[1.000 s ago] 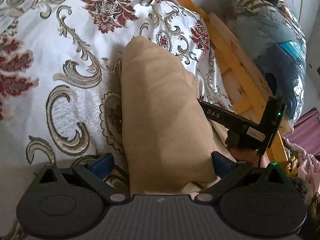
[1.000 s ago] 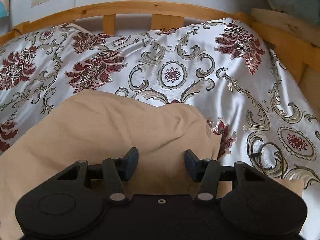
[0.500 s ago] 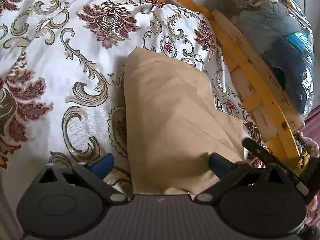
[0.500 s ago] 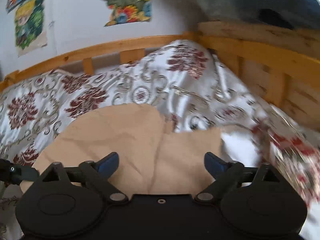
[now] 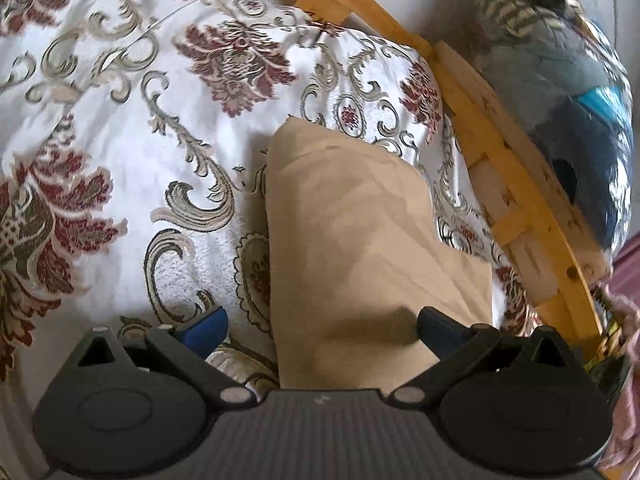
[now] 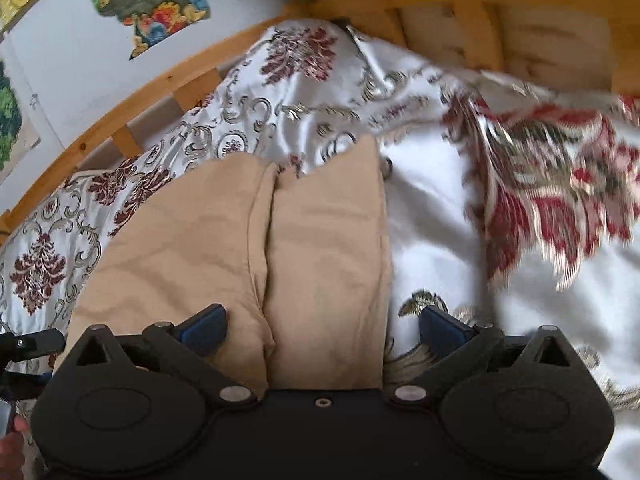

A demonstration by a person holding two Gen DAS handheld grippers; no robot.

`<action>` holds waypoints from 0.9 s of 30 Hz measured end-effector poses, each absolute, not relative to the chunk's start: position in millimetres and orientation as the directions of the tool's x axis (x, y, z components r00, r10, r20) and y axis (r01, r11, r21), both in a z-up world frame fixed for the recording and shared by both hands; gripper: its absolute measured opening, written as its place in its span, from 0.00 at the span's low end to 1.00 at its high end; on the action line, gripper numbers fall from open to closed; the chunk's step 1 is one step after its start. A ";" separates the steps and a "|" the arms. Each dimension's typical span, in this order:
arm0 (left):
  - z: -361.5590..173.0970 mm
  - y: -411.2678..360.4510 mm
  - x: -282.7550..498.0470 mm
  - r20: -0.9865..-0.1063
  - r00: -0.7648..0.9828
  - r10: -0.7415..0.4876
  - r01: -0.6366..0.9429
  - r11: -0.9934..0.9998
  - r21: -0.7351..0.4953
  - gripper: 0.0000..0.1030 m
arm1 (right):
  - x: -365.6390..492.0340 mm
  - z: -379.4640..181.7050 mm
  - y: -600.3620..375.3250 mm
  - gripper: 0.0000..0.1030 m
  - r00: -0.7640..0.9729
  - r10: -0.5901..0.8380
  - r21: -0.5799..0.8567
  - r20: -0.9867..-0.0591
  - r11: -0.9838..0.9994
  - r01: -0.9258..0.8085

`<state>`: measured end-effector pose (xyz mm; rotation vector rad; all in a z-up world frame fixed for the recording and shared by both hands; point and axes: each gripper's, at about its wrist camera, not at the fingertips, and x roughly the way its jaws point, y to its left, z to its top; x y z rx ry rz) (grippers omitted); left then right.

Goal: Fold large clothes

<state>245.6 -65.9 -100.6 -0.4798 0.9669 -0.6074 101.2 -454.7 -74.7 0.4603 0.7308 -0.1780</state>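
My left hand-held gripper and right hand-held gripper both stand wide open, holding nothing. The folded tan cotton garment lies on the white floral-patterned bedspread, starting between each pair of fingers, its long axis running straight ahead toward the wooden bed rail. I judge neither hand nearer.

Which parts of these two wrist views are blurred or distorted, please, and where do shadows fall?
Left wrist view: the fisheye bows the wooden bed rail; the plastic-wrapped bundle is smeared and glary; a shadow lies on the tan garment near the open left tongs. Right wrist view: the patterned bedspread is streaked with motion blur at right; the garment between the open right tongs is sharper.
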 end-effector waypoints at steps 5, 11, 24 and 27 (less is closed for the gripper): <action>-112.0 -58.1 256.7 -0.565 0.416 -0.713 0.235 0.684 -0.691 0.99 | 98.2 -88.1 -464.3 0.99 0.739 0.045 0.429 -0.672 0.838 0.338; -133.2 -60.2 282.9 -0.514 0.350 -0.783 0.214 0.601 -0.770 0.99 | 108.4 -84.6 -483.8 0.99 0.777 0.168 0.595 -0.607 0.745 0.303; -144.7 -74.1 290.8 -0.511 0.327 -0.795 0.284 0.598 -0.749 1.00 | 145.7 -102.0 -459.9 0.99 0.734 0.185 0.529 -0.653 0.806 0.267; -144.0 -74.3 290.4 -0.511 0.332 -0.793 0.286 0.601 -0.746 1.00 | 143.9 -103.2 -460.0 0.99 0.739 0.186 0.527 -0.648 0.810 0.258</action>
